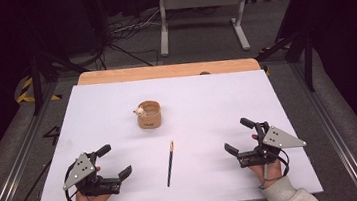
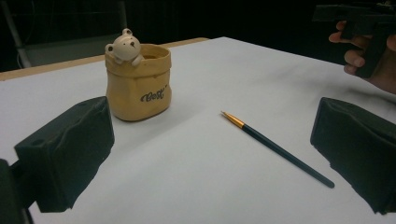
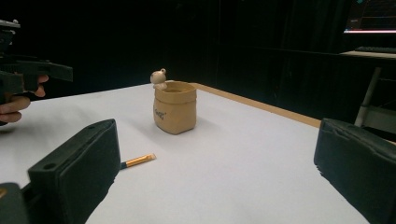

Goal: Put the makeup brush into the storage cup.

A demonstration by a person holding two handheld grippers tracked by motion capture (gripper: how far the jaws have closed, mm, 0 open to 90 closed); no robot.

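Nearest, at the person's edge of the white table (image 1: 214,177), the left hand-held gripper (image 1: 108,162) and the right hand-held gripper (image 1: 235,135) rest well apart, each with its jaws spread wide and nothing between them. Between the two, a little farther out, lies the pencil (image 1: 170,163) — dark, thin, flat on the sheet, its gold-banded end pointing away toward the cup (image 1: 149,114), which stands upright near the table's middle.

The pencil looks light and stiff, but slim and smooth enough to roll or skid under a pad; I would pinch it across the shaft near the middle, jaws coming straight down. The cup seems to be glazed ceramic — heavier, hard, breakable if tipped — so it is better left standing than gripped by its rim.

The left gripper view gives what the high view cannot: the lettering on the cup's side and the small bear figure (image 2: 124,46) perched on its rim, plus the pencil's whole length (image 2: 280,150). In the right gripper view, that gripper's near jaw hides most of the pencil, so just the gold tip (image 3: 138,161) shows.
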